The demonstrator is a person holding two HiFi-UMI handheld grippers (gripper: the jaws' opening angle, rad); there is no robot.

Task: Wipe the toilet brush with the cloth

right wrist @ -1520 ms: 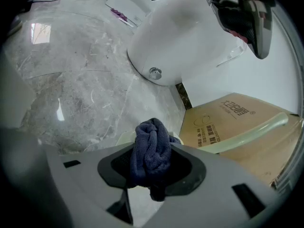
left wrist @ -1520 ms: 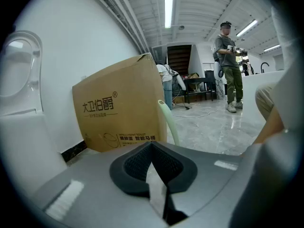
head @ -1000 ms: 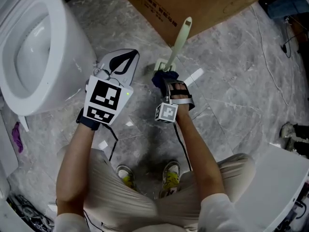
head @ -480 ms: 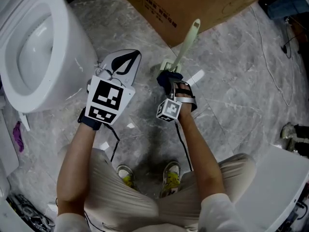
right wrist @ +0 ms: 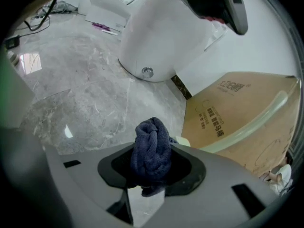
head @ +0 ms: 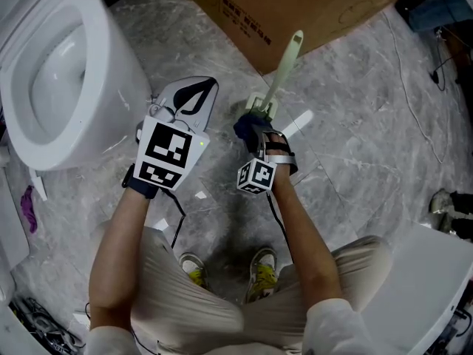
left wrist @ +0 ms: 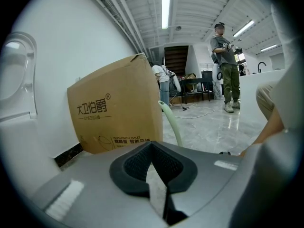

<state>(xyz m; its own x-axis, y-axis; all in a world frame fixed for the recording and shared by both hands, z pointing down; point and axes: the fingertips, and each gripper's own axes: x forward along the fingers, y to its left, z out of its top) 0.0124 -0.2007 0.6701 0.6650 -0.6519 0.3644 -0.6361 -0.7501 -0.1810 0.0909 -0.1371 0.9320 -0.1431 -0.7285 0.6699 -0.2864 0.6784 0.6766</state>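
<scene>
Tilting further right, the pale green plastic toilet brush (head: 285, 63) meets bunched navy terry cloth (right wrist: 151, 148) clamped in our right gripper (head: 252, 129); our left gripper (head: 189, 96) has its jaws together, empty, facing the "INTELLIGENT TOILET" cardboard box (left wrist: 116, 113).

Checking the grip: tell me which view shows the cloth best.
The right gripper view: the dark blue cloth fills the centre, bunched between the right gripper's jaws. The head view shows only a dark patch; the left gripper view none.
</scene>
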